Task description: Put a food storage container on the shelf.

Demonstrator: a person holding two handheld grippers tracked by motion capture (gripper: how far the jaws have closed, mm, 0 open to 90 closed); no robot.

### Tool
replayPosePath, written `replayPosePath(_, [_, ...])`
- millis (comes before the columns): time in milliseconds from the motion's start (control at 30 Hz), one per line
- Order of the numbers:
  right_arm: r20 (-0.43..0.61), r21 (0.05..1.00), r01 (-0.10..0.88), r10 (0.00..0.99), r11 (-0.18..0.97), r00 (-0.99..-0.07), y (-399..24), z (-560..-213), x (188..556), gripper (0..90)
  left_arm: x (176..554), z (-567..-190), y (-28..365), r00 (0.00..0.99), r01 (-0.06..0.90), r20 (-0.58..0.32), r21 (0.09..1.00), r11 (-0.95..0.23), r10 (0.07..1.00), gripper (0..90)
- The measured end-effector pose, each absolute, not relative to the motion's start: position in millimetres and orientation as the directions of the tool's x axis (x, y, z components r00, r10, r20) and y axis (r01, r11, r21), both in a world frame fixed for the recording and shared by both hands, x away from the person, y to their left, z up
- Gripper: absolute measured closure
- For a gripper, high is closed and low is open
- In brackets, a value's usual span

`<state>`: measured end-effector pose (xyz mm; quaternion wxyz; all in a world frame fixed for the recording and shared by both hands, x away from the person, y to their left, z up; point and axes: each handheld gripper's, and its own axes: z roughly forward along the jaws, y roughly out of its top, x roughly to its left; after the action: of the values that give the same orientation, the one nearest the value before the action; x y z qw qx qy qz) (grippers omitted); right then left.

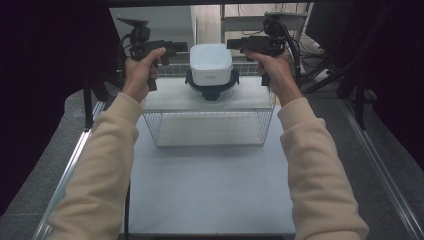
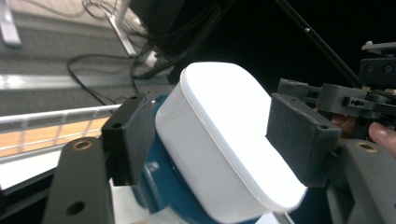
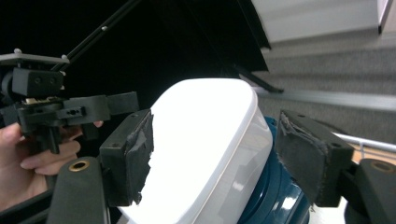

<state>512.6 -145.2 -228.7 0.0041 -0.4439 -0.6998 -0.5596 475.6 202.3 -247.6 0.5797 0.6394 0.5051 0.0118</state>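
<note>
A white rounded-square container (image 1: pixel 211 62) sits upside down on a clear bowl with a dark blue rim (image 1: pixel 212 91), on the white top of a wire rack (image 1: pixel 165 97). My left gripper (image 1: pixel 177 48) is held level at the container's left side and my right gripper (image 1: pixel 235 44) at its right side. Seen from the left gripper (image 2: pixel 210 116), the white container (image 2: pixel 219 140) lies between the spread jaws, with a gap at the pads. Along the right gripper (image 3: pixel 217 135), the container (image 3: pixel 205 144) and blue rim (image 3: pixel 271 186) also lie between parted jaws. Both grippers are open.
The wire rack's mesh front (image 1: pixel 210 127) stands on a pale table surface (image 1: pixel 210 190) with free room in front. Black curtains flank both sides. Cables and a metal frame (image 1: pixel 300 45) lie behind the rack.
</note>
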Motion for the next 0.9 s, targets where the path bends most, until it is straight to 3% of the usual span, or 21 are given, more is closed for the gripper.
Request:
replayPosePath(400, [0.322, 0.875, 0.472, 0.595, 0.111, -0.736, -180, -236, 463, 27.6, 415, -253, 214, 0.57, 0.53, -0.428, 0.844, 0.084, 0.701, 26.1])
replayPosePath(900, [0.233, 0.878, 0.429, 0.591, 0.213, -0.772, -220, -304, 386, 29.4, 333, -337, 220, 0.597, 0.533, -0.376, 0.846, 0.0, 0.708, 25.1])
